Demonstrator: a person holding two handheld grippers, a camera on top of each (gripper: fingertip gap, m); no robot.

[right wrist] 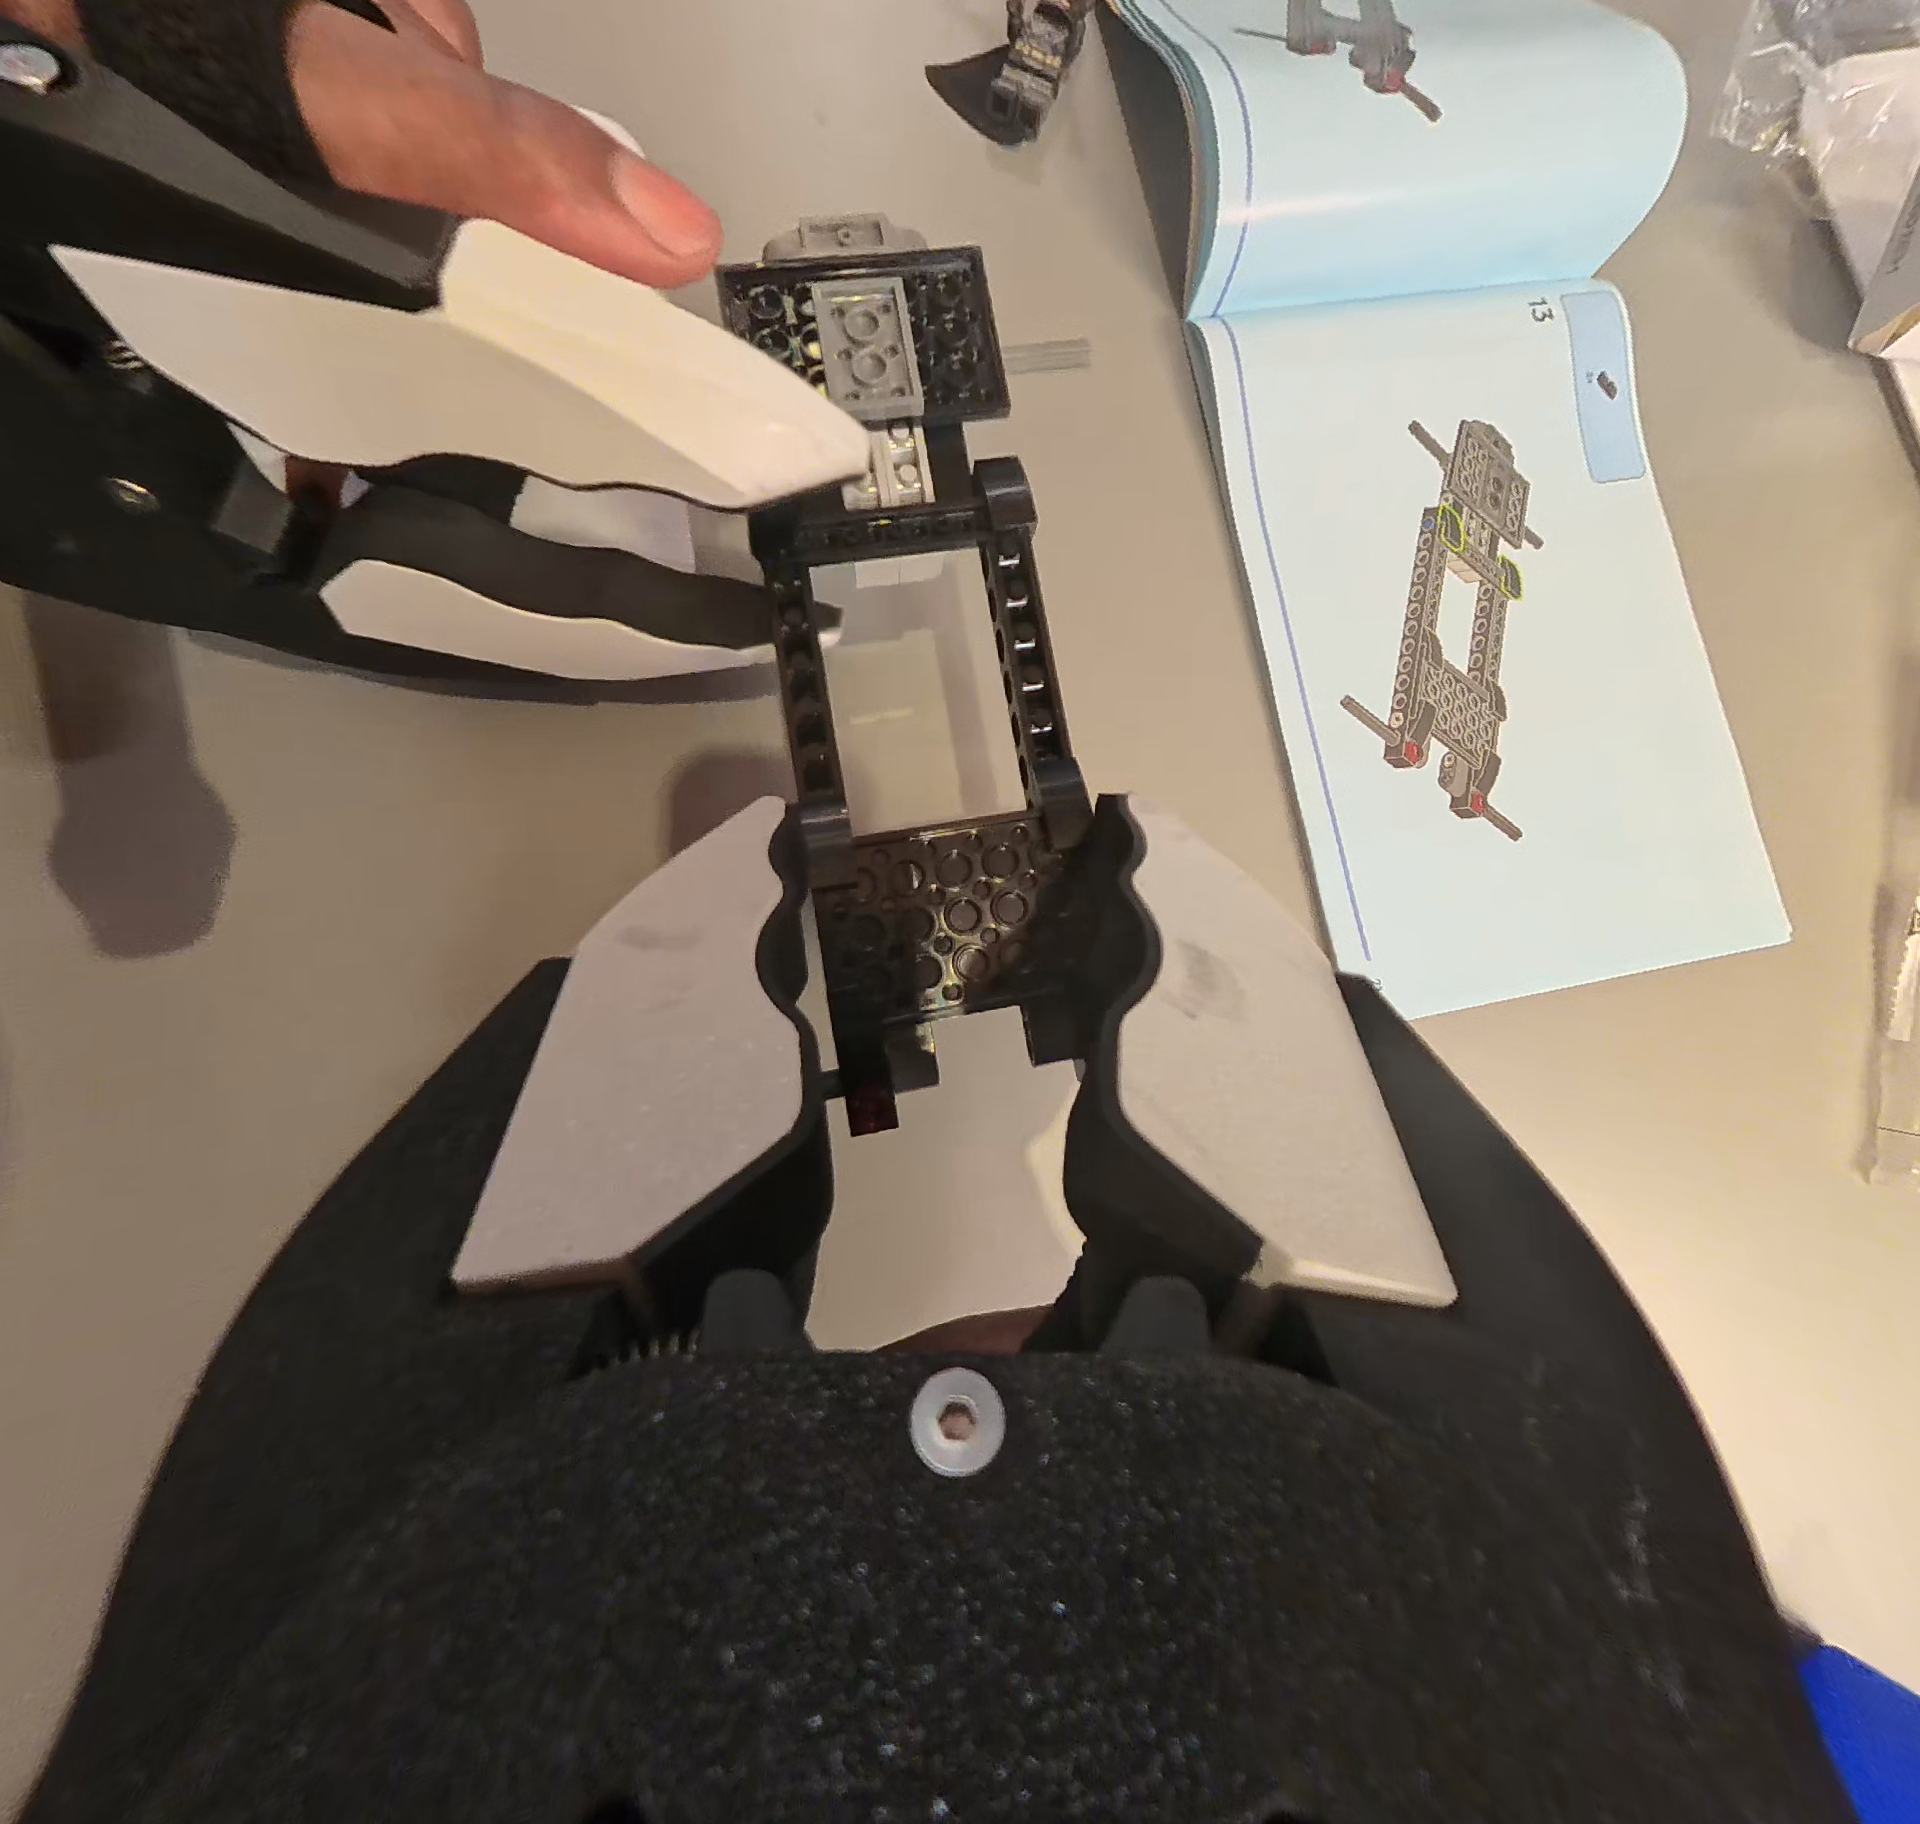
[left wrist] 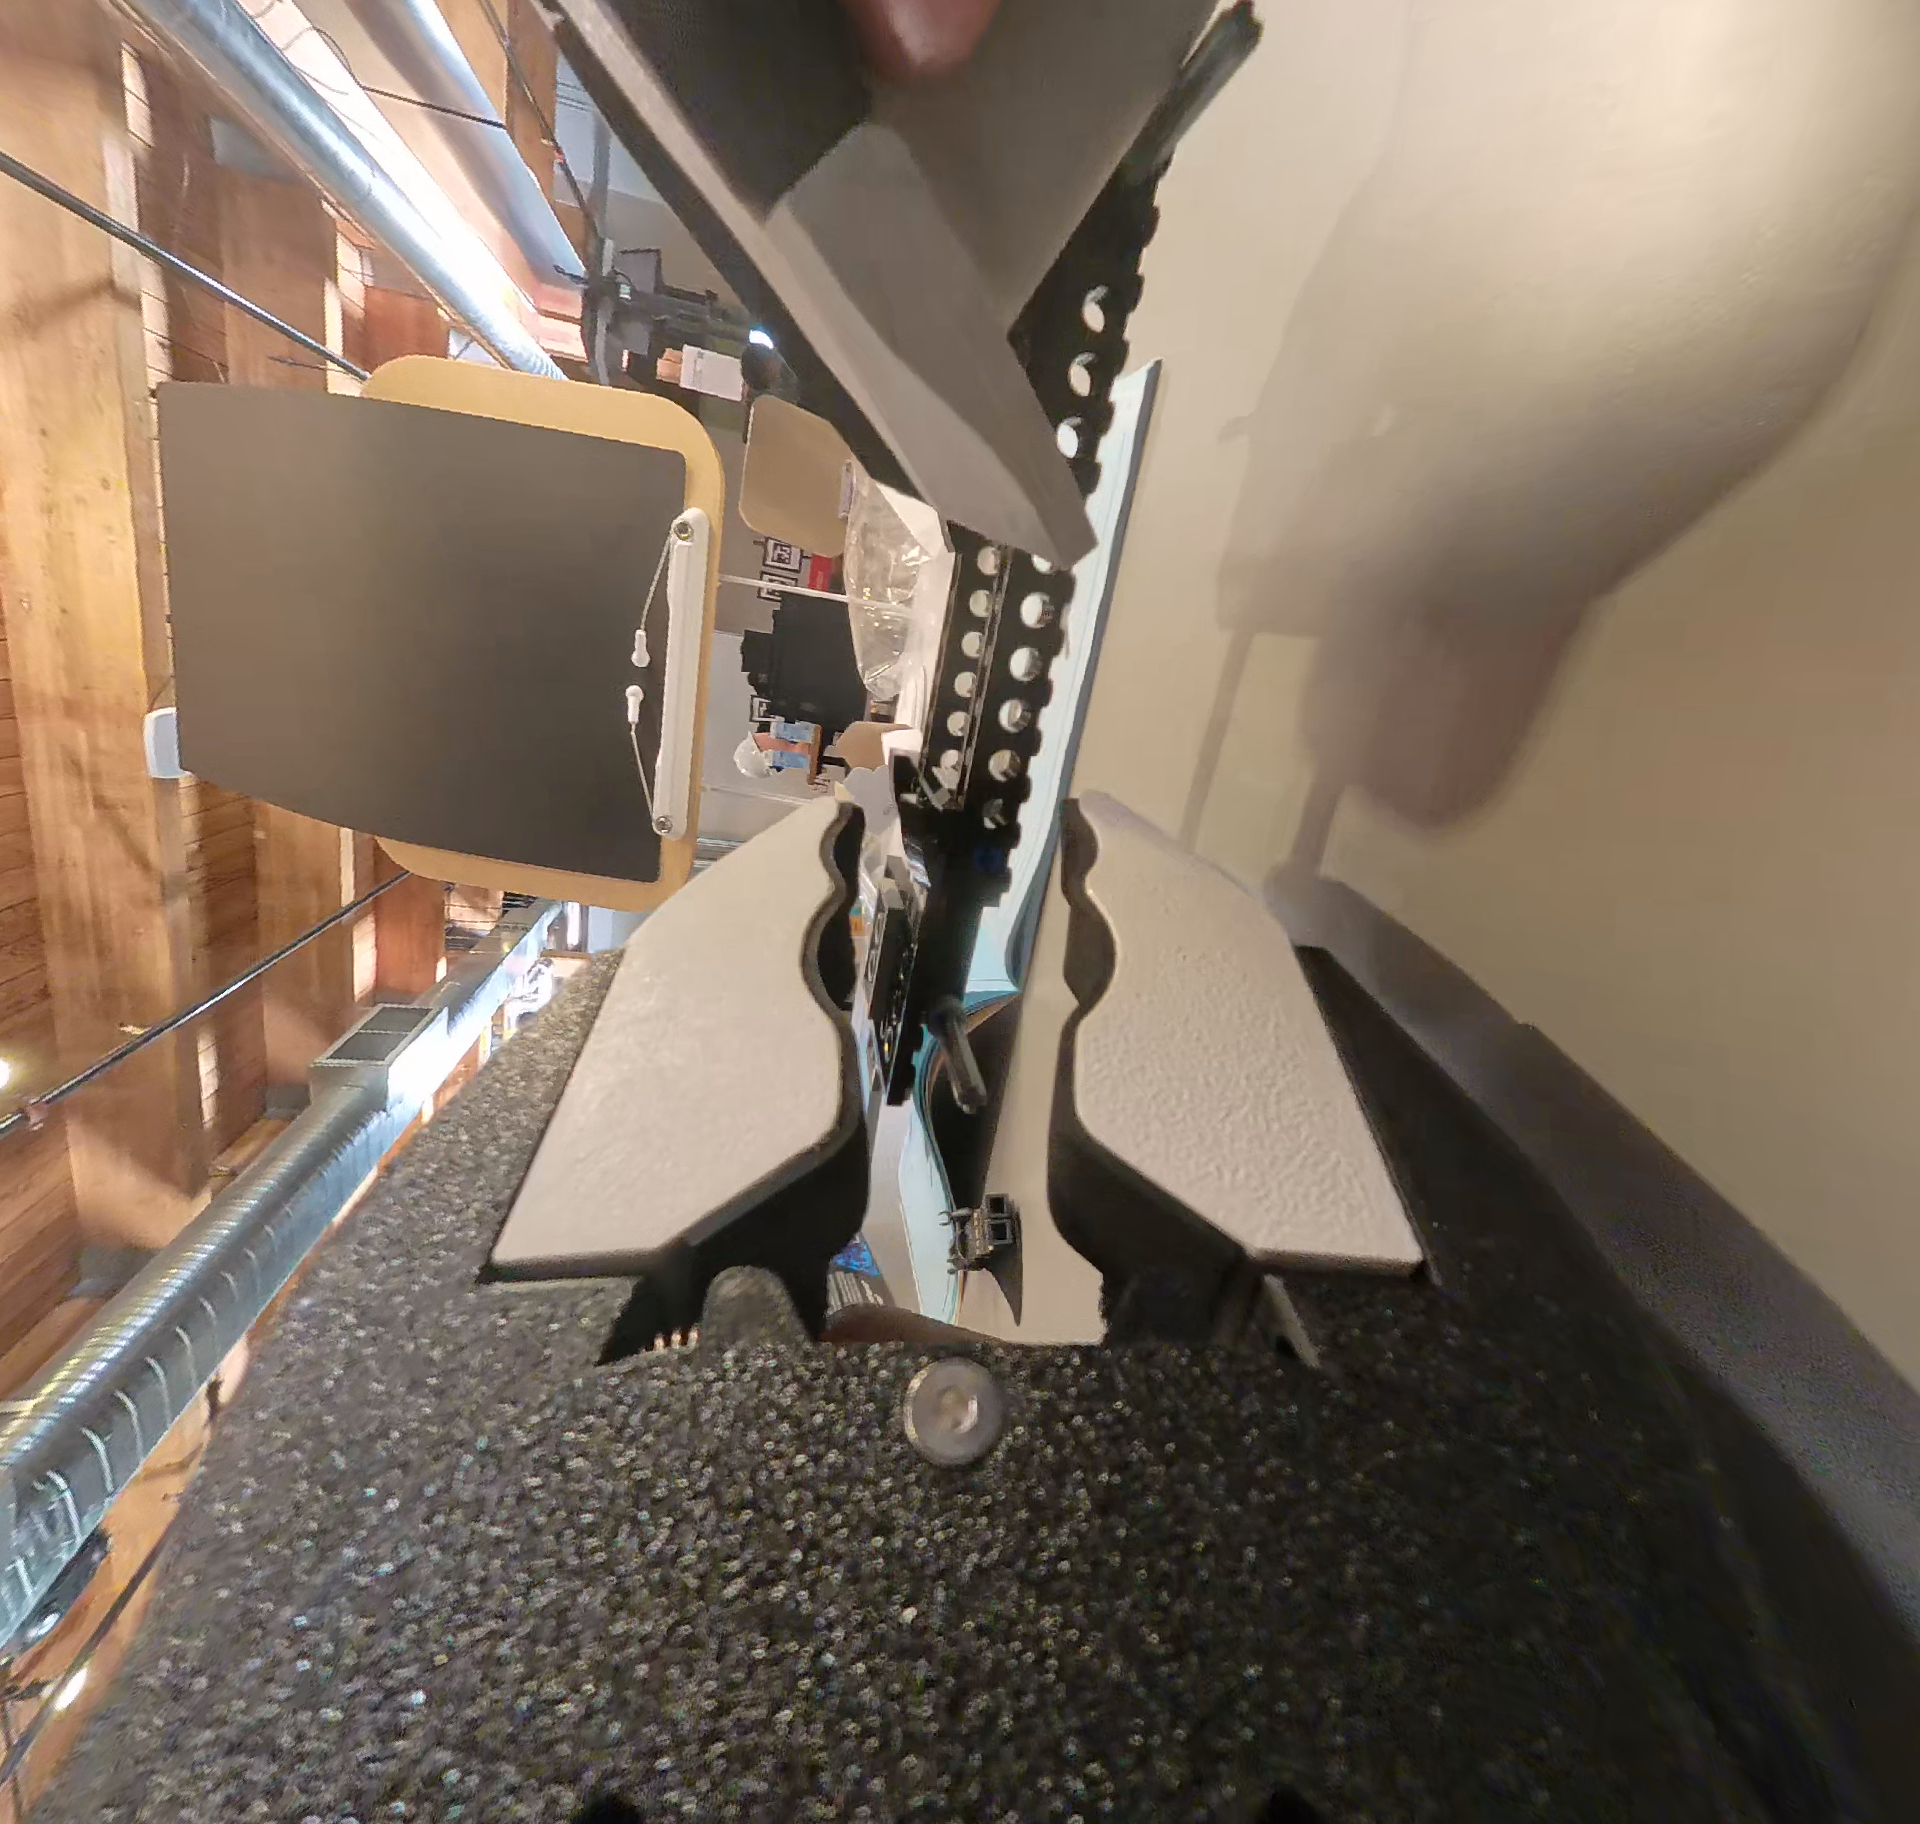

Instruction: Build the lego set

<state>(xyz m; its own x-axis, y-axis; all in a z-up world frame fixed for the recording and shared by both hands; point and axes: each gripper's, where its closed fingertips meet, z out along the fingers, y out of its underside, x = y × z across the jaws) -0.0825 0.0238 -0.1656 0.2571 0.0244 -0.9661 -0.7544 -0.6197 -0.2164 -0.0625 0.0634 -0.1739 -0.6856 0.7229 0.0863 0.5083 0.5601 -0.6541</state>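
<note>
Between the right gripper [right wrist: 951, 901]'s fingers, pads pressed on both sides, sat the black studded brick frame [right wrist: 914, 694], lifted off the beige tabletop [right wrist: 416, 839]. The left gripper [right wrist: 821, 548] straddled its far left edge, fingers part-open; contact was unclear. An open pale-blue instruction booklet [right wrist: 1455, 527] lay right, bare tabletop left.

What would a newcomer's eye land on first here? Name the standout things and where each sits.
First, the black brick frame at centre, its studded rear plate clamped between the right gripper pads. The left gripper reaches in from the left, jaws either side of the frame's far crossbar. An open instruction booklet lies on the table to the right.
</note>
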